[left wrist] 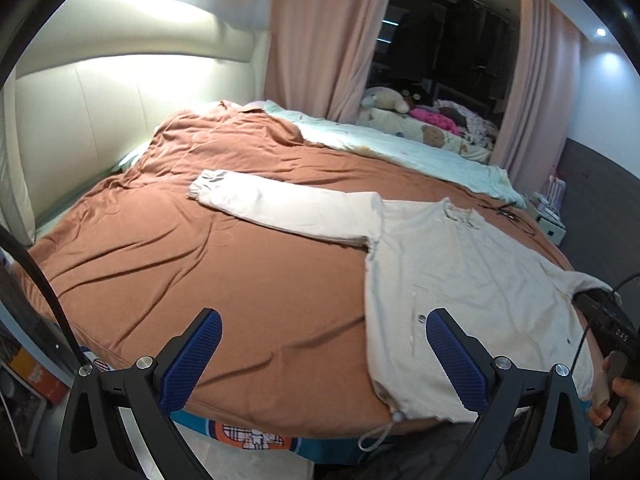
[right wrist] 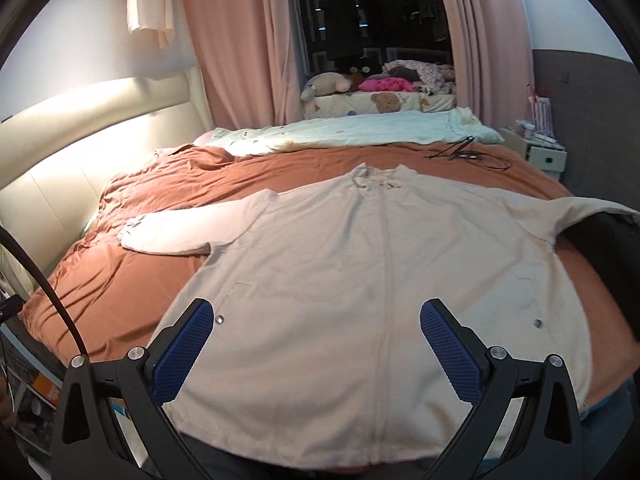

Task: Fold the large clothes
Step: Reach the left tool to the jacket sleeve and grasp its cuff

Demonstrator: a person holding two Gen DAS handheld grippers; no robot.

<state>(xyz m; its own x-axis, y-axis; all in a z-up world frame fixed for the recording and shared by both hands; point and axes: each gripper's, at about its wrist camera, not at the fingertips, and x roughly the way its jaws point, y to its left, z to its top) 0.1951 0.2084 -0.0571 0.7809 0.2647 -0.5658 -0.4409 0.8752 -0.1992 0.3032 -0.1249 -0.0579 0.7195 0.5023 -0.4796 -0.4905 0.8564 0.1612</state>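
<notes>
A large cream zip-up jacket (right wrist: 340, 264) lies flat, front up, on the rust-brown bedspread (right wrist: 132, 280). Its left sleeve (right wrist: 188, 232) stretches out to the left; its right sleeve (right wrist: 580, 210) runs off to the right edge. In the left wrist view the jacket (left wrist: 460, 280) lies at the right, its sleeve (left wrist: 288, 208) pointing left and a hem drawstring (left wrist: 380, 432) hanging over the bed edge. My left gripper (left wrist: 324, 352) is open and empty above the bedspread, left of the jacket's hem. My right gripper (right wrist: 316, 340) is open and empty above the jacket's lower front.
A pale green quilt (right wrist: 360, 132) lies across the far side of the bed, with a black cable (right wrist: 464, 154) beside it. A cream padded headboard (left wrist: 100, 112) stands at left. Pink curtains (right wrist: 240, 40), plush toys (right wrist: 332, 82) and a white nightstand (right wrist: 540, 152) are beyond.
</notes>
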